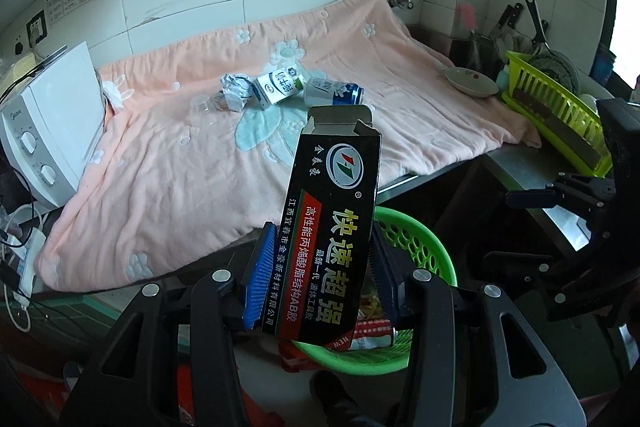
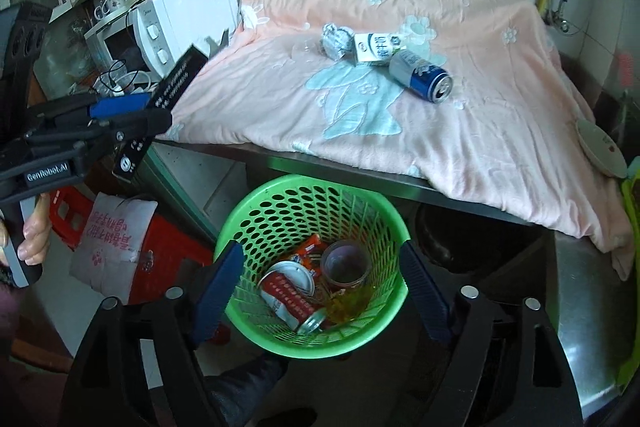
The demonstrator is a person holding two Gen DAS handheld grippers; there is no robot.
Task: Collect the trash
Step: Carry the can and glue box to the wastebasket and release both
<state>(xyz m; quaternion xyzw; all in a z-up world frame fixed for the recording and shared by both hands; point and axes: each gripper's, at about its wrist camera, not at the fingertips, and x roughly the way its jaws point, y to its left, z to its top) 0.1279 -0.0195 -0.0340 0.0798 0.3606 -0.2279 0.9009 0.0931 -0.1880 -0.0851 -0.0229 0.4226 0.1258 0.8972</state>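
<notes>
Between my left tongs (image 1: 320,267), clamped upright at lower centre, stands the black cardboard glue box (image 1: 334,223), the green perforated plastic basket (image 1: 416,247) just behind and below. My right tongs (image 2: 320,291) gape empty over that basket.

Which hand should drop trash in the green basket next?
Left. The left gripper already holds the black box near the green basket, while the right gripper is open and empty.
</notes>
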